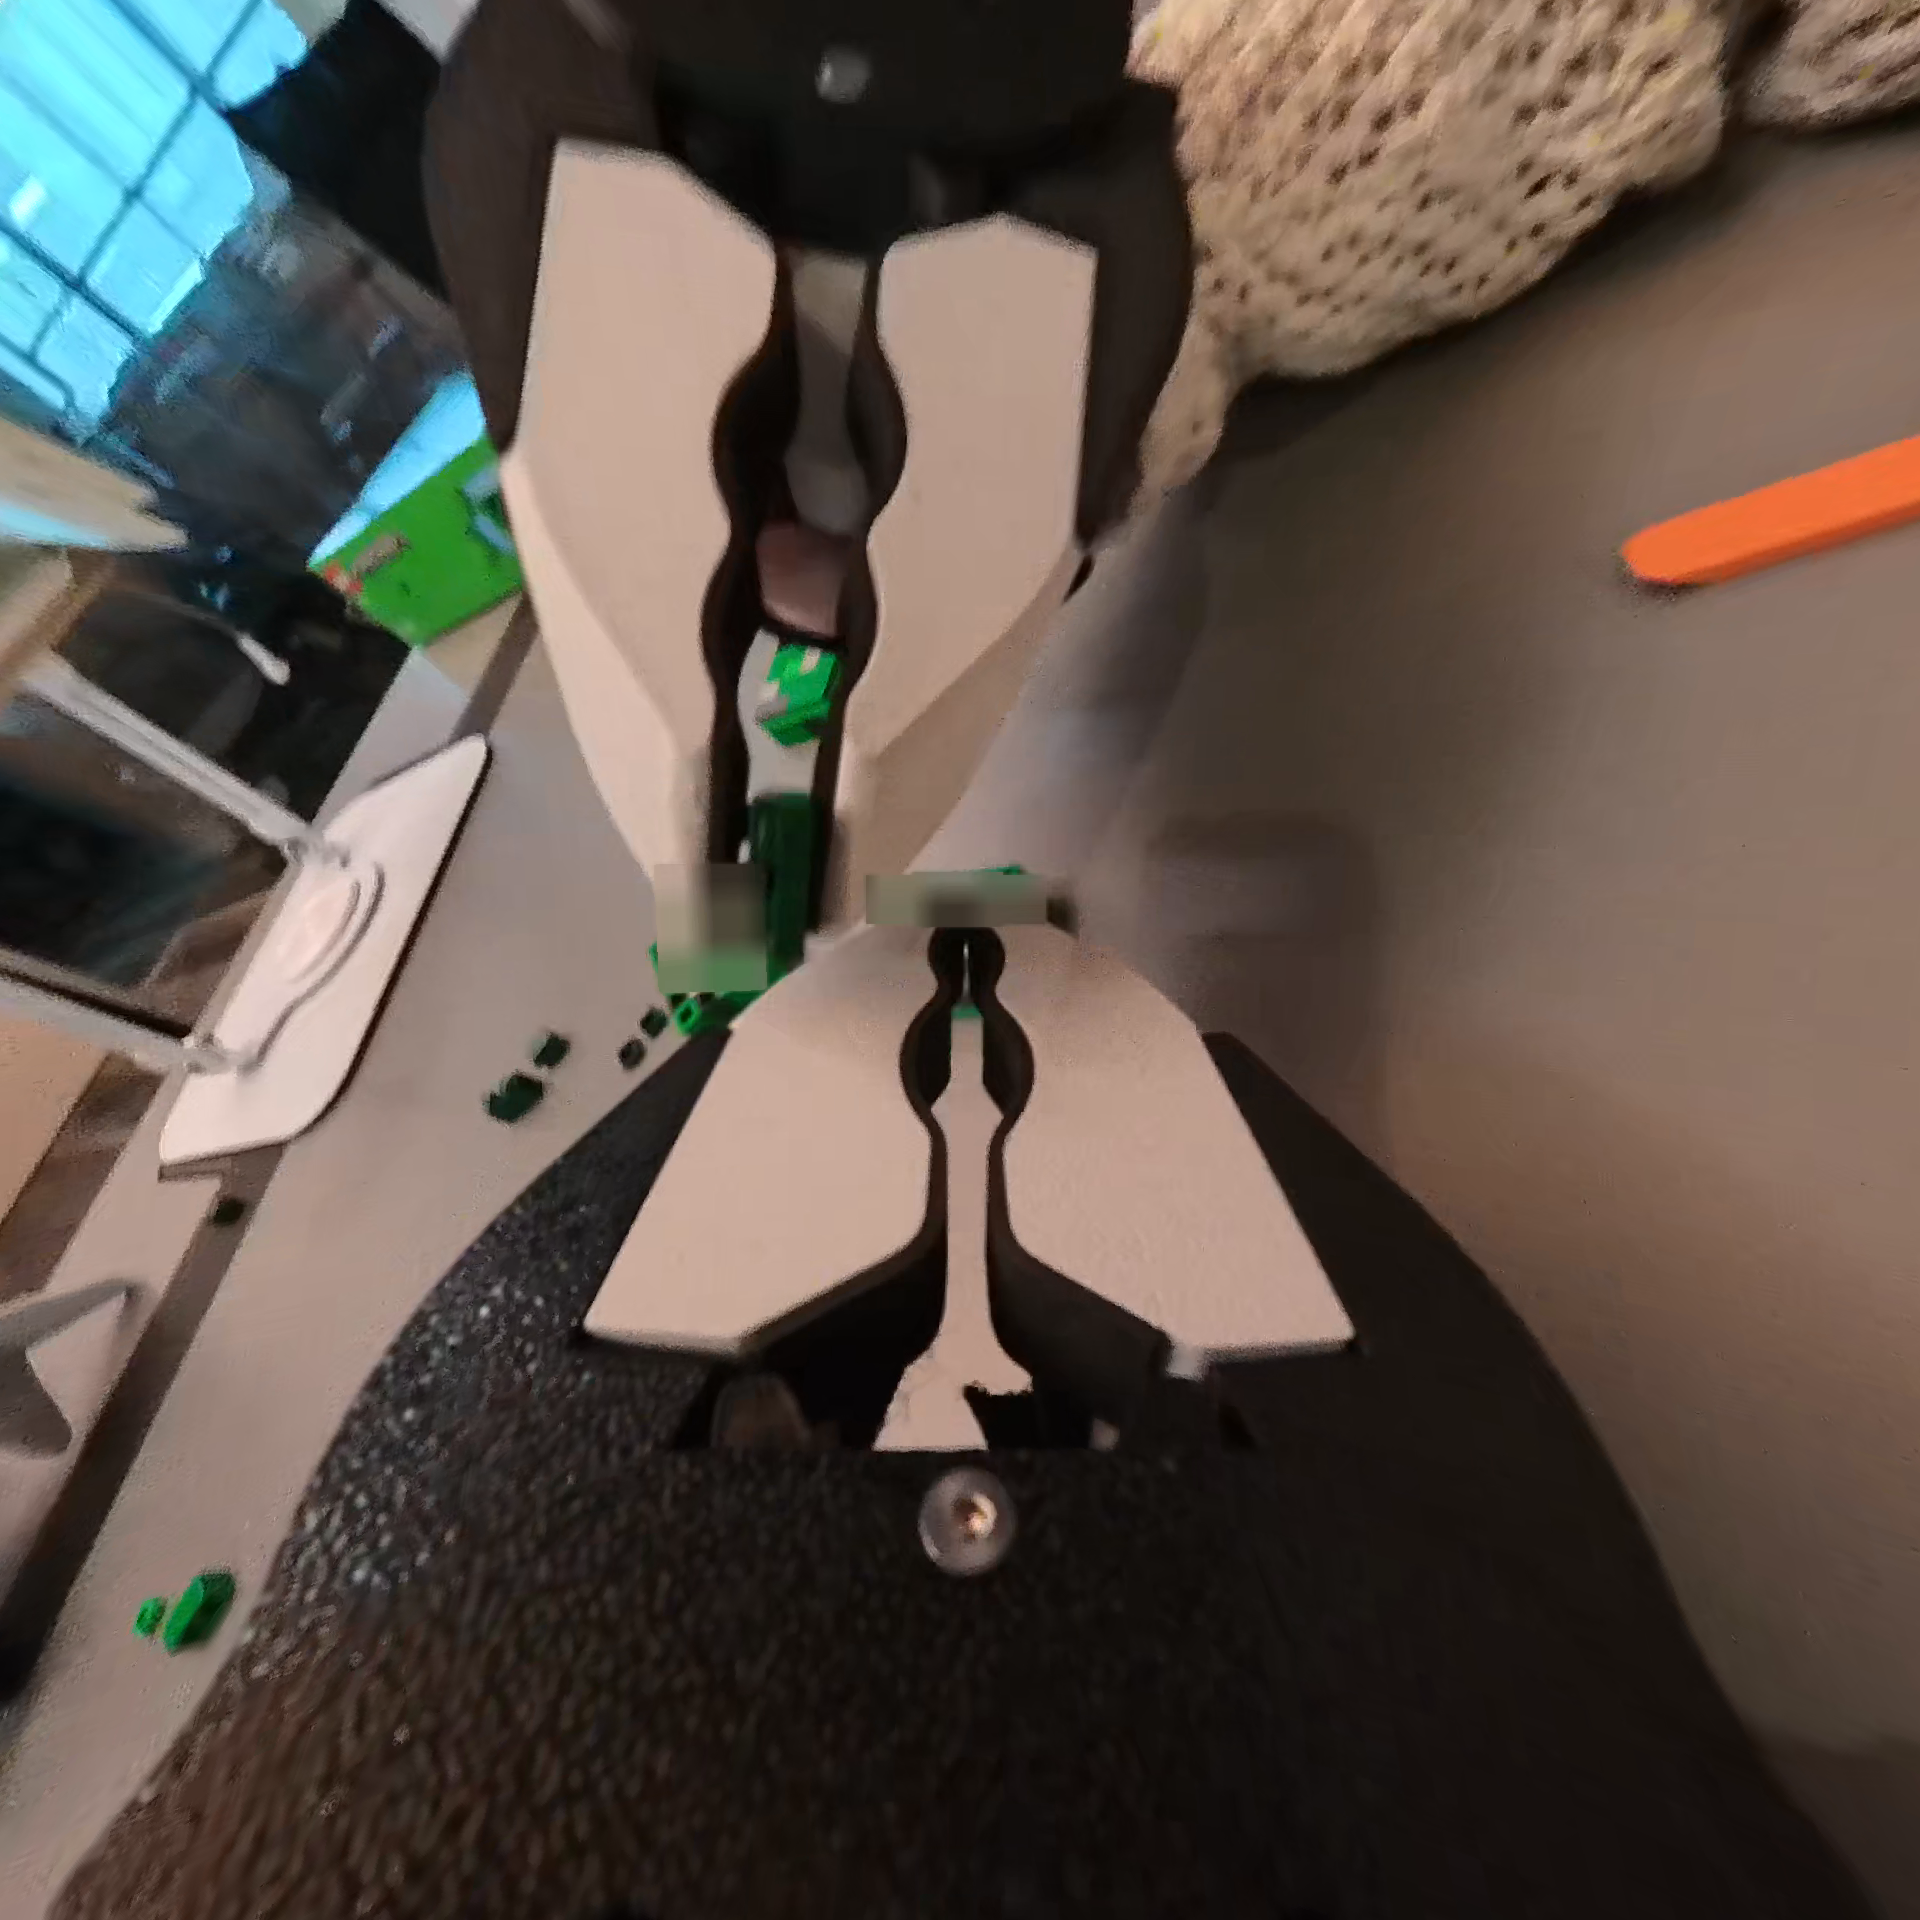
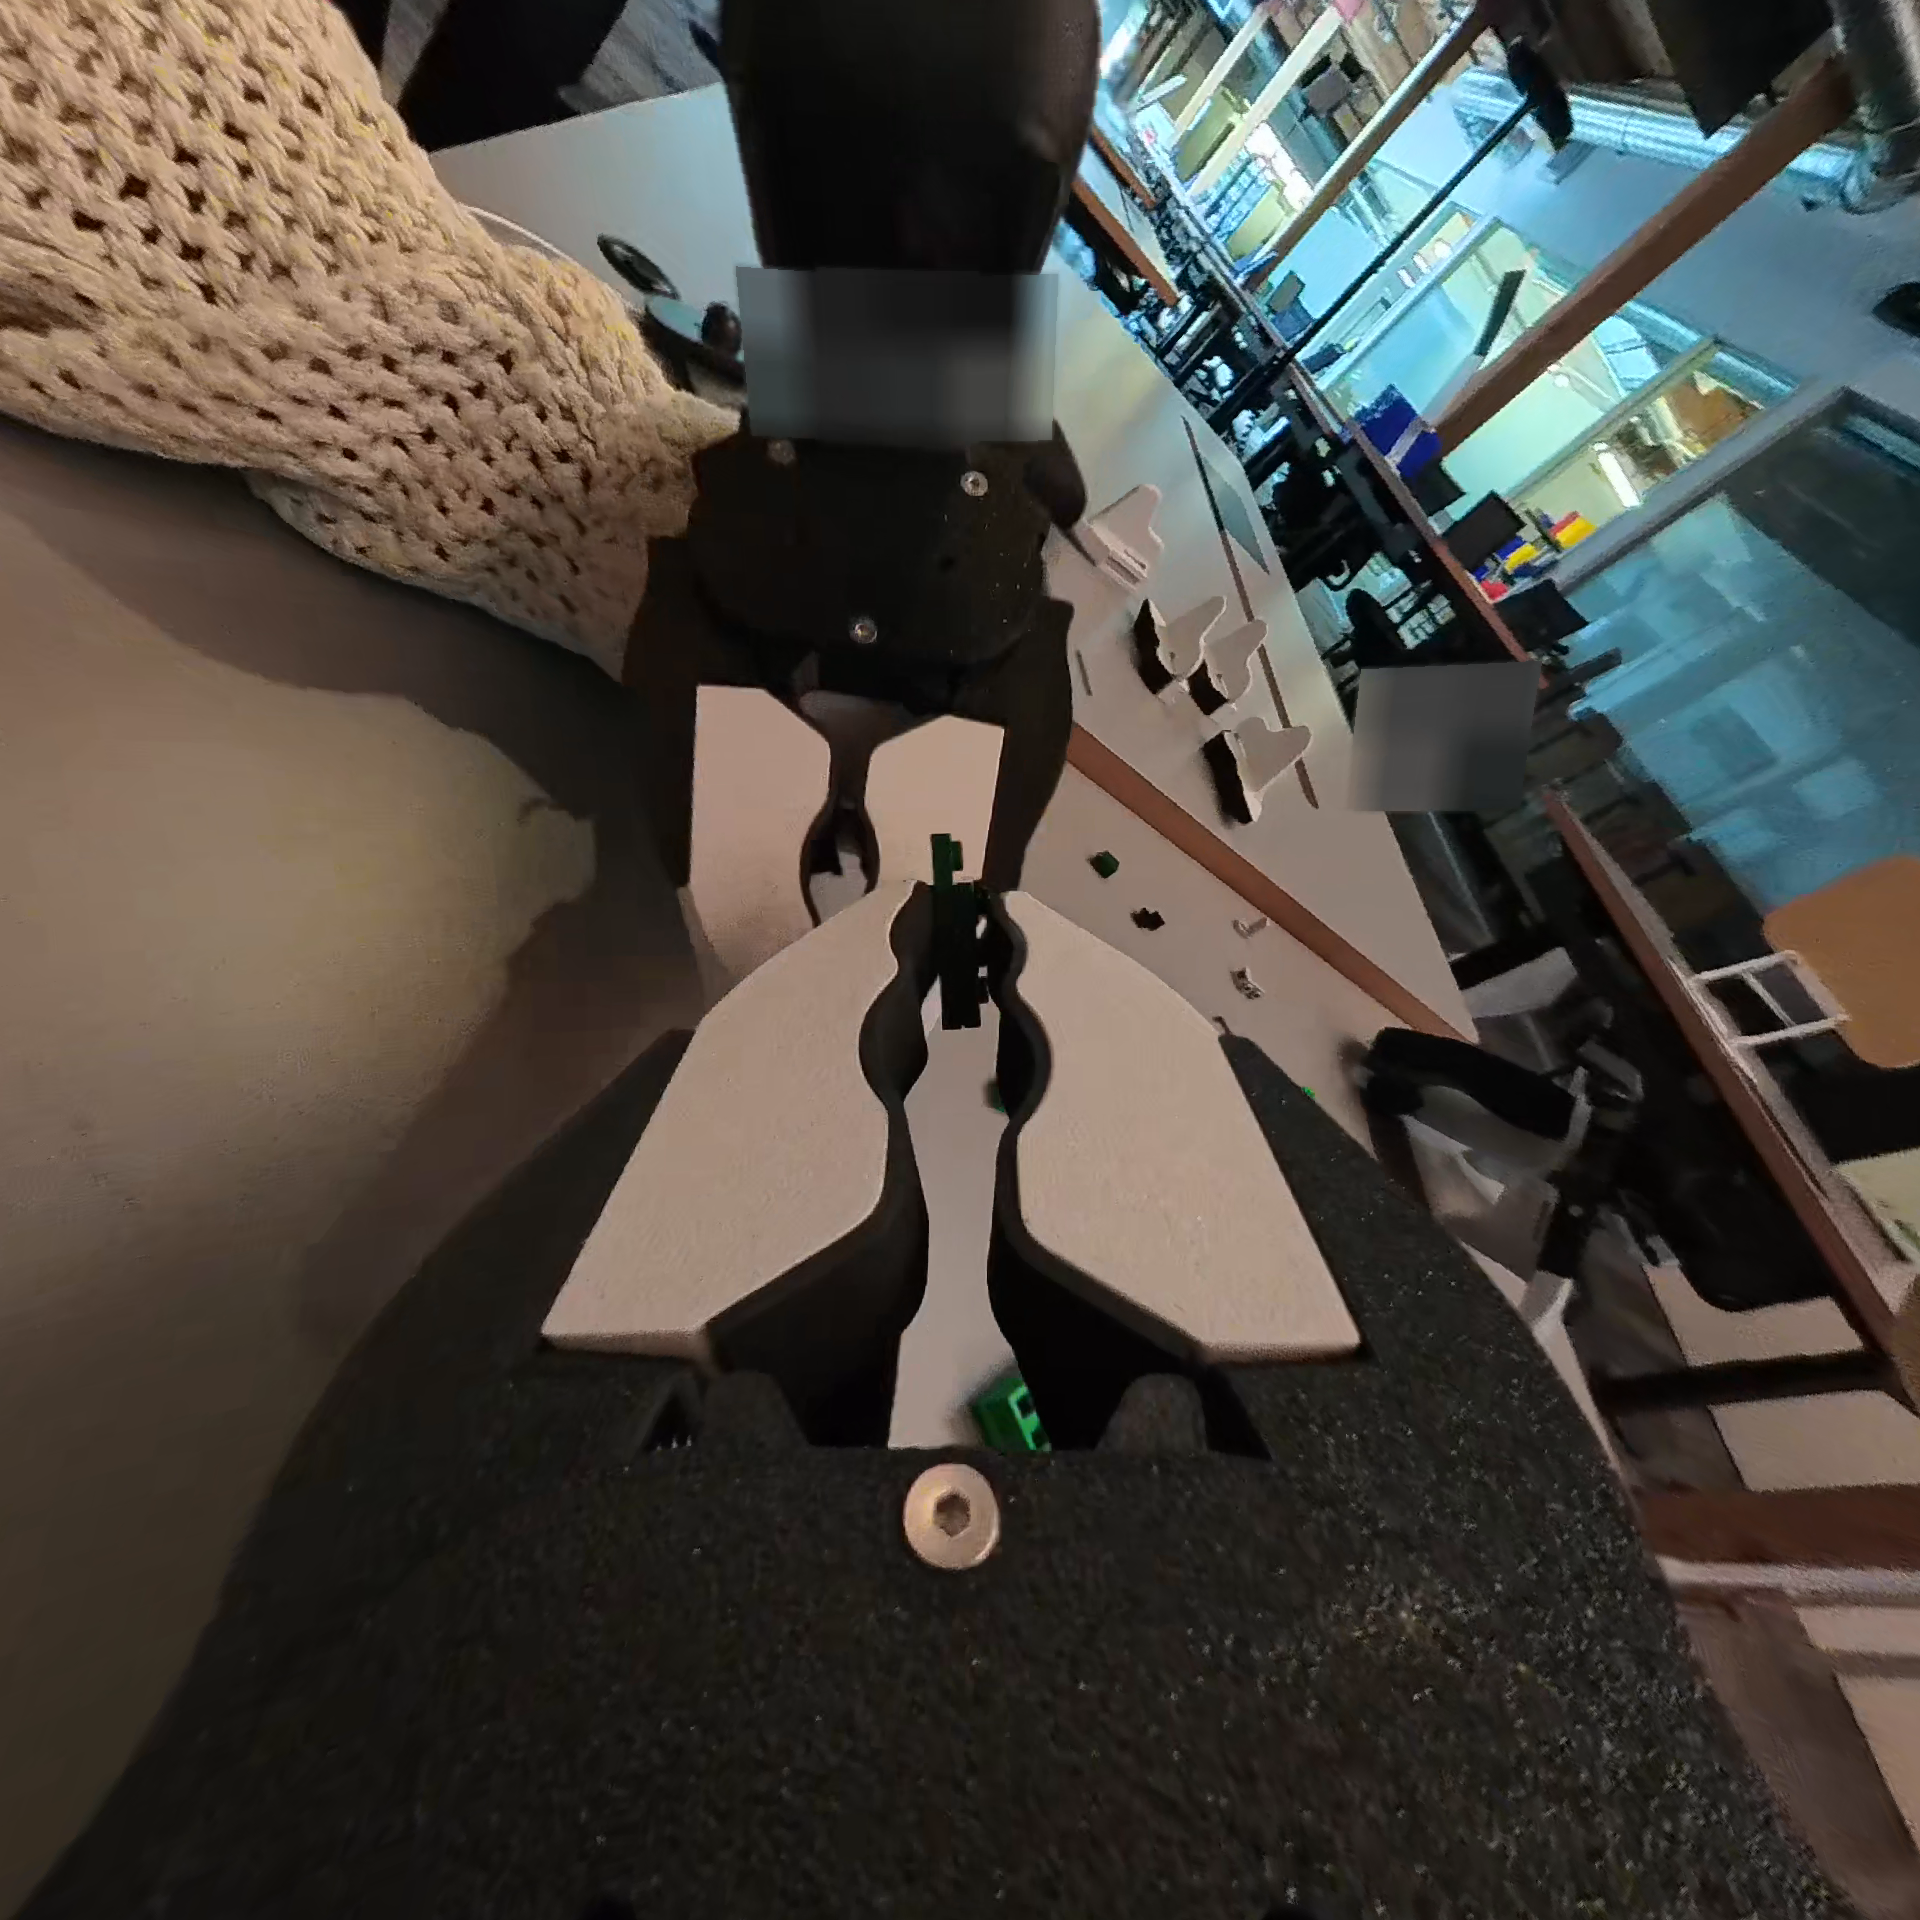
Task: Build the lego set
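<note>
In the right wrist view, my right gripper point(image 2: 951, 909) is shut on a dark green lego assembly point(image 2: 954, 956). The assembly stands upright between the pads and sticks out past the tips. In the left wrist view, the same gripper point(image 1: 779, 904) comes in from the top, still holding the dark green piece point(image 1: 784, 847). My left gripper point(image 1: 968, 940) has its pads together, and a blurred patch covers its very tips. It faces the right gripper tip to tip, just beside the assembly. It also shows in the right wrist view point(image 2: 836, 894), close to the left of the assembly.
Loose green bricks point(image 1: 520, 1091) point(image 1: 192, 1610) lie on the light table, with a bright green brick point(image 2: 1008, 1413) under my right gripper. An orange flat tool point(image 1: 1766, 520) lies at the right. A green box point(image 1: 436, 561) and a white stand base point(image 1: 332, 956) are at the left. A knit sleeve point(image 2: 260, 312) is nearby. Across from one pair of fingers to the other is roughly 6 cm.
</note>
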A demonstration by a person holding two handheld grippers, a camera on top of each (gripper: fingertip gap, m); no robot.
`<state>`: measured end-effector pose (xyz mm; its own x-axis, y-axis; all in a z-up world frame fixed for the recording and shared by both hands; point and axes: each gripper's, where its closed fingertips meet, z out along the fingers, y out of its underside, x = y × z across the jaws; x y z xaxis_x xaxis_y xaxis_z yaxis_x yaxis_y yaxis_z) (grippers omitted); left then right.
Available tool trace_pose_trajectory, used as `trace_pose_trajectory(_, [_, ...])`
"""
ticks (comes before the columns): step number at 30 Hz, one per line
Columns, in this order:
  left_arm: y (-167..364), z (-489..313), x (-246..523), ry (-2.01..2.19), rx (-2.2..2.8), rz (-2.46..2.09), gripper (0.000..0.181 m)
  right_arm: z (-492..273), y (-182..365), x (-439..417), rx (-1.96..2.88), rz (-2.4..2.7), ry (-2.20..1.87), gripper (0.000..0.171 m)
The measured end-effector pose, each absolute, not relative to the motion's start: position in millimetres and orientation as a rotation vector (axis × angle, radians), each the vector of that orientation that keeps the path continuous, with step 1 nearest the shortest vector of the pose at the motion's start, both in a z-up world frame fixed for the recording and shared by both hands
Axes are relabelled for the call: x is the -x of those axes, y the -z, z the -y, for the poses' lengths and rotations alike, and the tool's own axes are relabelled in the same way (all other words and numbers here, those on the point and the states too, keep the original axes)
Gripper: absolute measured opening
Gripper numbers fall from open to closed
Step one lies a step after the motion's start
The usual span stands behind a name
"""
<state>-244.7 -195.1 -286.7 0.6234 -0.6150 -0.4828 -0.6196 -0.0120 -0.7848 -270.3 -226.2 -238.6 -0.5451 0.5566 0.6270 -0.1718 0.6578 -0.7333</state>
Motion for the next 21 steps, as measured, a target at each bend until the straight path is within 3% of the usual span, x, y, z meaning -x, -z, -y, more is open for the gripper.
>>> trace_pose_trajectory(11, [220.0, 207.0, 268.7, -0.011, 1.415, -0.775, 0.013, 208.0, 229.4, 262.4, 0.317, 1.887, -0.971, 0.009])
trace_pose_trajectory(21, [223.5, 210.4, 249.8, 0.017, 1.390, -0.867, 0.014, 213.3, 228.4, 256.3, 0.307, 1.923, -1.085, 0.009])
